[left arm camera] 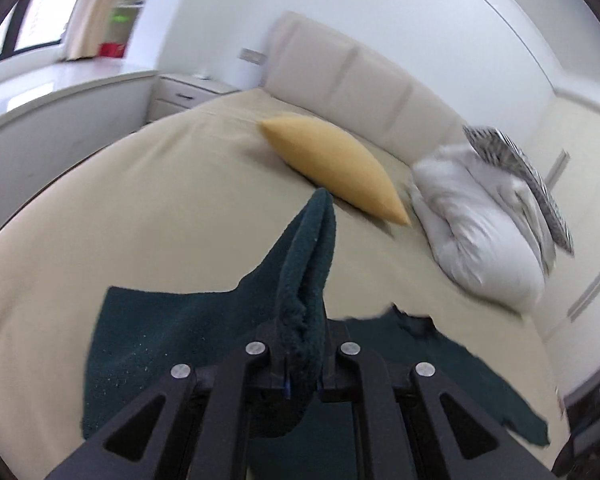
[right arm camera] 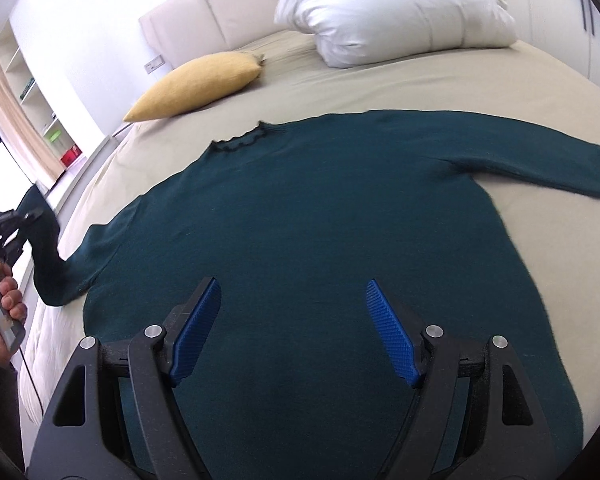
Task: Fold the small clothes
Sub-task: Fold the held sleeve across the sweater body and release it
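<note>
Pinching sleeve cuff, left gripper is clamping it, lifting it off bed; yellow cushion lying beyond. Right view: right gripper is hovering, blue pads spread apart, gripping nothing, over green sweater lying flat. Folding is barely starting: other sleeve and body unfolded.

Your left camera sits low and close over the bed, looking toward the headboard. Your right camera looks down from above the sweater. Both views show the yellow pillow and the white pillow.
</note>
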`<act>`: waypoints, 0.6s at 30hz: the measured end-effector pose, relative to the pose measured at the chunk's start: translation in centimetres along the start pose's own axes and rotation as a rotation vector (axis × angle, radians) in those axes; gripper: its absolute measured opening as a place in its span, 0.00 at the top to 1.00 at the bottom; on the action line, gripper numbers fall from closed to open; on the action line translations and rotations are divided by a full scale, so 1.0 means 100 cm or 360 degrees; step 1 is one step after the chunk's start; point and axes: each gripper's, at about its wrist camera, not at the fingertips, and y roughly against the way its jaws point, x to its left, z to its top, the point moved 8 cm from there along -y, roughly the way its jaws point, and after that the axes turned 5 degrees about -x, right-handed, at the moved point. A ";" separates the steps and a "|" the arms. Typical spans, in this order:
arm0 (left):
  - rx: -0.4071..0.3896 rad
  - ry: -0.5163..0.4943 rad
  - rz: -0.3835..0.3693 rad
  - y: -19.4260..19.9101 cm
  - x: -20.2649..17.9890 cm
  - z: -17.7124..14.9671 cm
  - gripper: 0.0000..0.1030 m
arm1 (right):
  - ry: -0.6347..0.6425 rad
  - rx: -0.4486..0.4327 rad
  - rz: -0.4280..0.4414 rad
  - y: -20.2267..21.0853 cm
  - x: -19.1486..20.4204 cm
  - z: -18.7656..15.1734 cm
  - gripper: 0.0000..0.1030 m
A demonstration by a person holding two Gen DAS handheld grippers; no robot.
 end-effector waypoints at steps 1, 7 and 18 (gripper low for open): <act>0.0032 -0.0093 -0.0033 -0.011 -0.030 -0.014 0.92 | -0.0020 -0.0004 -0.0012 0.001 -0.010 0.001 0.28; 0.0315 -0.0410 -0.0085 -0.081 -0.134 -0.115 0.91 | -0.0098 0.0010 -0.0055 0.004 -0.059 0.002 0.28; 0.0398 -0.0484 -0.0230 -0.002 -0.124 -0.155 0.13 | -0.0136 0.0119 0.0094 -0.039 -0.068 0.018 0.28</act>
